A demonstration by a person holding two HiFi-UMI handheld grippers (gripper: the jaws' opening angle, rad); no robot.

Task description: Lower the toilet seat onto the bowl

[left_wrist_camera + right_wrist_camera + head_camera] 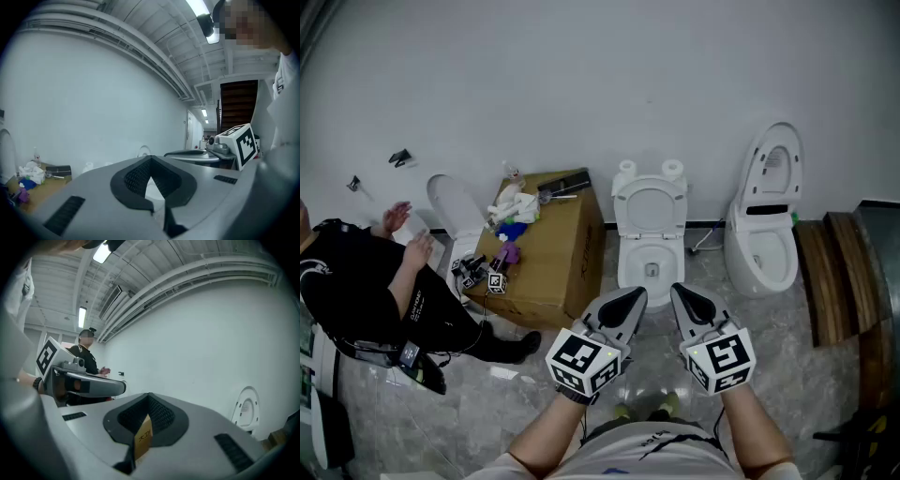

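A white toilet stands against the wall in the head view, its seat (650,202) raised and leaning back over the bowl (652,265). My left gripper (628,302) and right gripper (686,300) hover side by side in front of the bowl, short of touching it. Both point toward the toilet. In the left gripper view the left gripper (150,187) has its jaws together with nothing between them. The right gripper (143,432) looks the same in the right gripper view, with only a thin slit between its jaws.
A second toilet (764,230) with its lid up stands to the right. A cardboard box (553,253) with small items on top sits left of the centre toilet. A person in black (366,291) crouches at far left beside another toilet (455,211). Wooden planks (834,277) lie at right.
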